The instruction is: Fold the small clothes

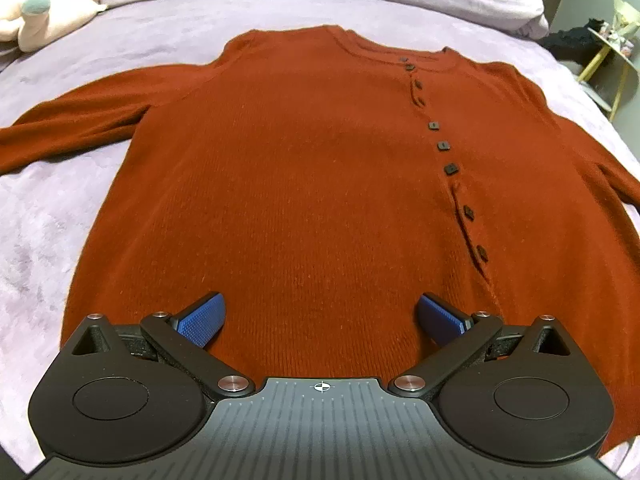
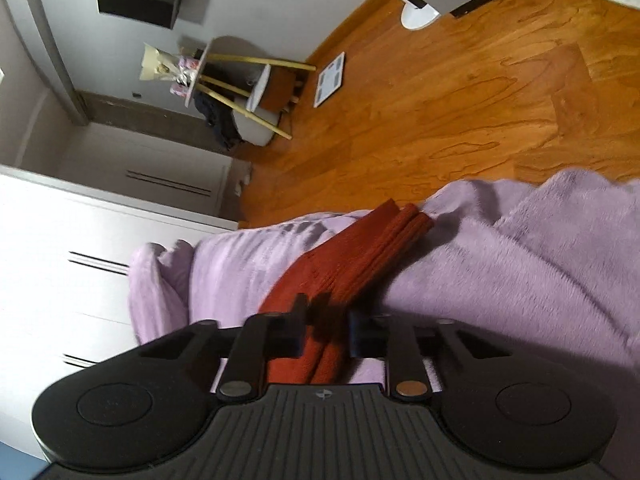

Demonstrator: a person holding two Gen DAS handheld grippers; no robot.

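While the left gripper (image 1: 320, 316) hovers spread above the cardigan (image 1: 300, 184), the right gripper (image 2: 326, 332) pinches its sleeve (image 2: 360, 256).

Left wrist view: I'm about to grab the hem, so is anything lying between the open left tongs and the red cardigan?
Nothing visible does. The left tongs hang open right over the red cardigan, which lies flat on the purple blanket, its front bare except for its own buttons.
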